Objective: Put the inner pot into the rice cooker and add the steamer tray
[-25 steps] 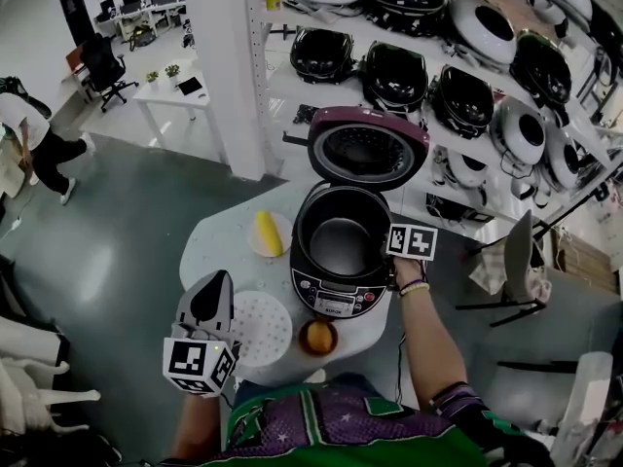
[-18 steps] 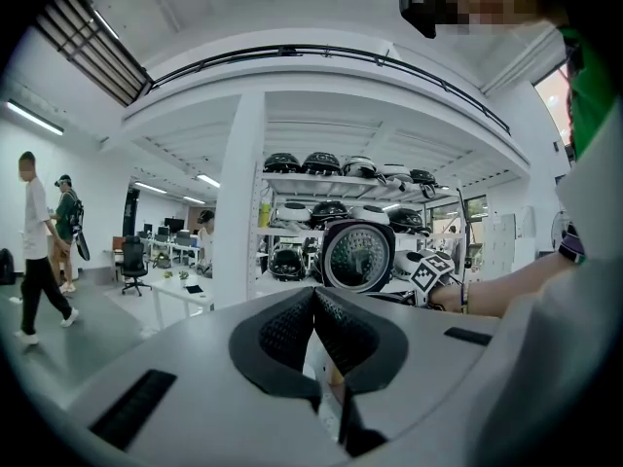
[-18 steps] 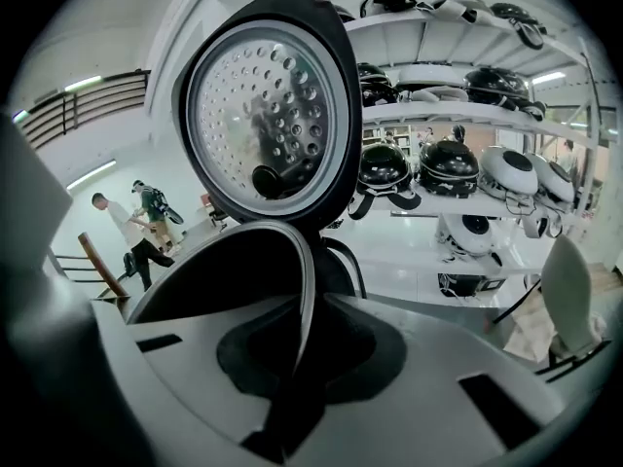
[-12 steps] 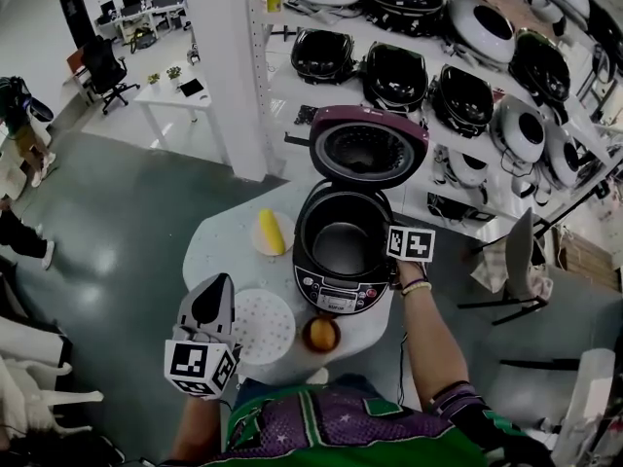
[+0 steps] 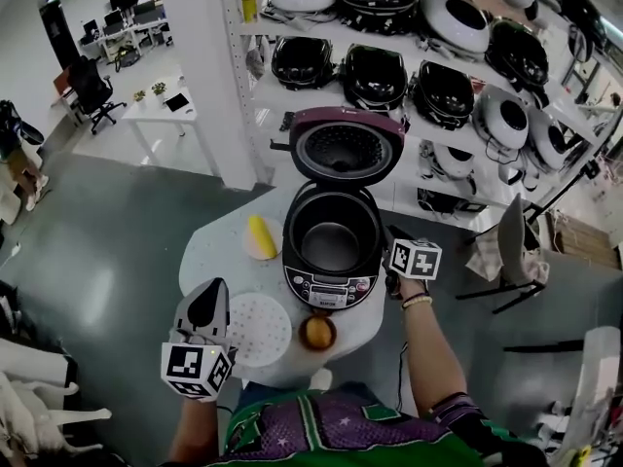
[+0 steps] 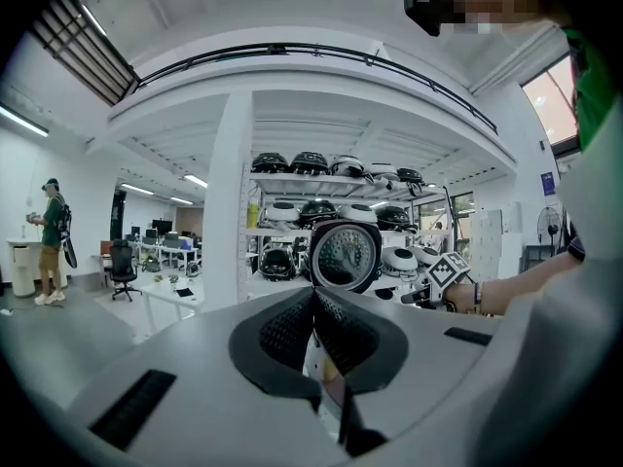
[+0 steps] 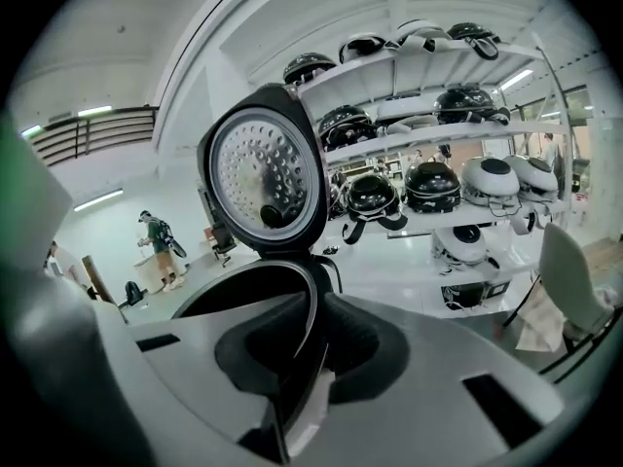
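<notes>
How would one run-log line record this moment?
inner pot: in rice cooker | right gripper: fingers just opening, pot rim in gap | left gripper: shut, empty | steamer tray: on table, untouched

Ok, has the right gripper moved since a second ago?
Yes. The right gripper has drawn back from the rice cooker's right rim toward the person, its tongs just opening; the inner pot's rim still shows between them.

No text is legible; the print on the rice cooker [image 5: 332, 293] is too small to read

Left claw [image 6: 314, 296] shut, right claw [image 7: 315, 302] just opening slightly, nothing gripped
</notes>
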A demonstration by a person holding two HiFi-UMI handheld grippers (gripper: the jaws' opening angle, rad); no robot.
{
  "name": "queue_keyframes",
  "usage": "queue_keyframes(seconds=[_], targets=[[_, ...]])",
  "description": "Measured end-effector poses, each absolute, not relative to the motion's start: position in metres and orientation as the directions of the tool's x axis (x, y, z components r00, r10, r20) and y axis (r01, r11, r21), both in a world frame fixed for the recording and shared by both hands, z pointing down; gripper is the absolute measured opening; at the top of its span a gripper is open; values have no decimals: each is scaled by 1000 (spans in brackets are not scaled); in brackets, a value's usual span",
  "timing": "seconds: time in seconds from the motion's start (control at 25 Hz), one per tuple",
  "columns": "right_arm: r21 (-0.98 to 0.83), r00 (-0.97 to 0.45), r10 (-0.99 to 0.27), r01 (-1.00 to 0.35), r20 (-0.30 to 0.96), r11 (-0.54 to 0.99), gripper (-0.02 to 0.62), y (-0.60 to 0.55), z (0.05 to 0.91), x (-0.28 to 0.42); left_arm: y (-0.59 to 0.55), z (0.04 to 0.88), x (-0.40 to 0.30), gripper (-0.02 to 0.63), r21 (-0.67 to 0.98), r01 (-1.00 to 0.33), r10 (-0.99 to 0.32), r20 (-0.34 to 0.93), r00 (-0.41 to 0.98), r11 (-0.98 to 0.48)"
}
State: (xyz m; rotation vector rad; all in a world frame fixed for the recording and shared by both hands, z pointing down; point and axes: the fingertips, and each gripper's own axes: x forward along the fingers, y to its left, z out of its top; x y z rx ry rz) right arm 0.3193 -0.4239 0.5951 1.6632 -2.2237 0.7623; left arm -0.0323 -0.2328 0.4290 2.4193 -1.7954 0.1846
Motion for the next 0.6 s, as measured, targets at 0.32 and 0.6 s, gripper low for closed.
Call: queue_keyframes(seconds=[0.32, 0.6], targets=[[-246, -321, -860, -940, 397, 237, 32, -390, 554, 319, -226, 426, -28, 21, 7, -945, -932, 164, 324, -328], [-237, -278, -900, -950, 337, 205, 5, -347, 515, 305, -220, 418, -50, 21, 14, -926, -915, 146, 376, -378]])
